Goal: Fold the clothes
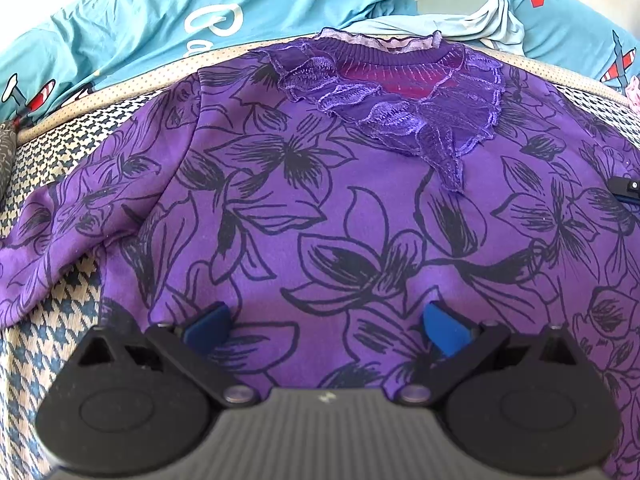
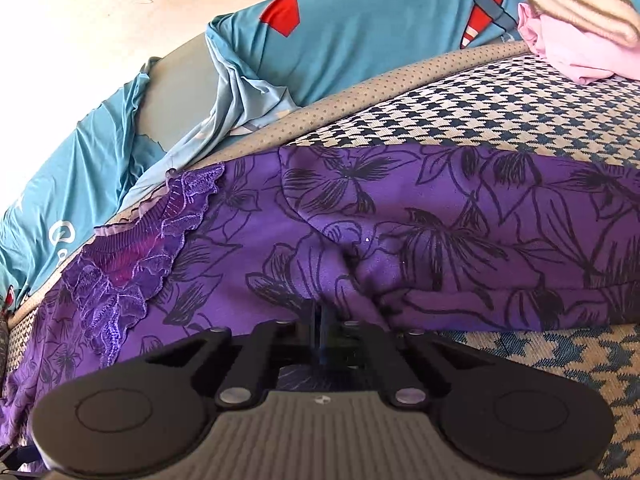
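Observation:
A purple top (image 1: 340,200) with black flower outlines and a lace neckline (image 1: 400,92) lies spread on a houndstooth-patterned surface (image 1: 60,148). My left gripper (image 1: 326,322) hovers open over the top's lower body, blue pads wide apart, nothing between them. In the right wrist view the same purple top (image 2: 400,220) shows its right sleeve (image 2: 520,240) folded across. My right gripper (image 2: 322,320) is shut on the purple top's fabric near the sleeve seam, which bunches at the fingertips. The tip of the right gripper (image 1: 624,188) shows at the left view's right edge.
A teal sheet (image 1: 160,20) with plane prints covers the back behind a beige piped edge (image 2: 360,92). A folded pink garment (image 2: 568,56) under a striped beige item (image 2: 580,4) sits at the far right. Bare houndstooth surface (image 2: 520,360) lies to the right.

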Demonstrator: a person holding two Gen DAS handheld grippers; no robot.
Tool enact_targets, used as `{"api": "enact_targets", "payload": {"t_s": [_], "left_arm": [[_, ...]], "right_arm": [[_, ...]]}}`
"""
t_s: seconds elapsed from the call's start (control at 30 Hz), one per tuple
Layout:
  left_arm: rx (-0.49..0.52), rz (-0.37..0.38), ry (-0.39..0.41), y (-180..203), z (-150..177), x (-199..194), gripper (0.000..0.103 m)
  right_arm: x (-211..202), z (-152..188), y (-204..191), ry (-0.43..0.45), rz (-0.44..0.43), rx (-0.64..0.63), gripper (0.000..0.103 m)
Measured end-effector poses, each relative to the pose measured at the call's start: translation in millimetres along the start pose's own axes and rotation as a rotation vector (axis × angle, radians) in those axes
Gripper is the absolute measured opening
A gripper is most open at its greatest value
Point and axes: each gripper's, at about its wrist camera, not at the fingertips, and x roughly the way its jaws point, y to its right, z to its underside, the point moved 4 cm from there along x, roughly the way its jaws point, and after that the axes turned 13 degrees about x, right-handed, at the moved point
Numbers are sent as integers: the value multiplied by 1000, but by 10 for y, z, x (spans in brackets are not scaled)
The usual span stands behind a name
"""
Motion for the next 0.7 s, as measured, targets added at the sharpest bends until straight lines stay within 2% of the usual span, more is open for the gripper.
{"api": "enact_targets", "payload": {"t_s": [0.07, 0.5, 0.7], "left_arm": [[1, -2, 3, 3, 4, 1, 103], [-3, -16, 21, 19, 28, -10, 103], [-12, 0, 20, -19, 35, -5, 103]], "right_arm": [[-15, 3, -15, -2, -8, -6, 7], [21, 12, -1, -9, -6, 4, 6], [23, 14, 8, -9, -8, 7, 6]]}}
